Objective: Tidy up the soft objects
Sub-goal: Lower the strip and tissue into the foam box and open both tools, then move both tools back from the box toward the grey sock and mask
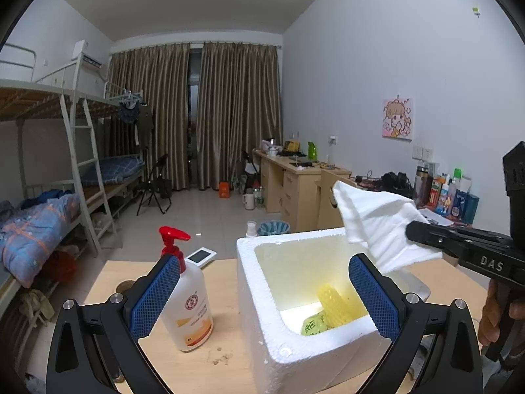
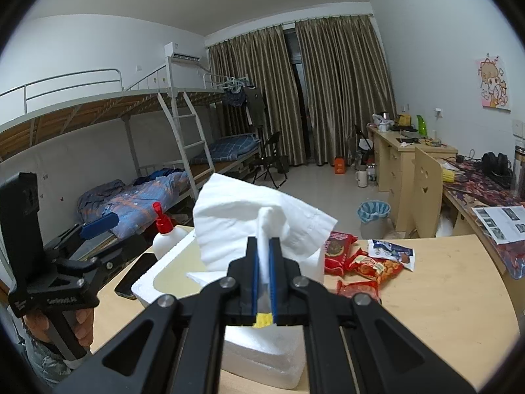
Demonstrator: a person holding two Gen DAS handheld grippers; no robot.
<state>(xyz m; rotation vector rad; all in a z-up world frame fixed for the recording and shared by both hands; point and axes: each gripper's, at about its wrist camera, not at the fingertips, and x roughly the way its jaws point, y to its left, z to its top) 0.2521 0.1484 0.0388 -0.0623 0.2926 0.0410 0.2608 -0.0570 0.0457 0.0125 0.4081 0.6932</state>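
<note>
A white foam box (image 1: 259,295) stands open on the wooden table; it also shows in the right wrist view (image 2: 262,358). Inside lie a yellow foam net (image 1: 338,302) and a green packet (image 1: 313,325). My right gripper (image 2: 264,246) is shut on a white tissue (image 2: 249,223) and holds it over the box; the same tissue (image 1: 377,223) hangs above the box's right side in the left wrist view. My left gripper (image 1: 264,289) is open and empty, its fingers astride the box's near left wall.
A lotion pump bottle (image 1: 188,298) with a red top stands left of the box, with a white device (image 1: 200,257) behind it. Red snack packets (image 2: 361,262) lie right of the box. A dark phone (image 2: 136,275) lies to the box's left.
</note>
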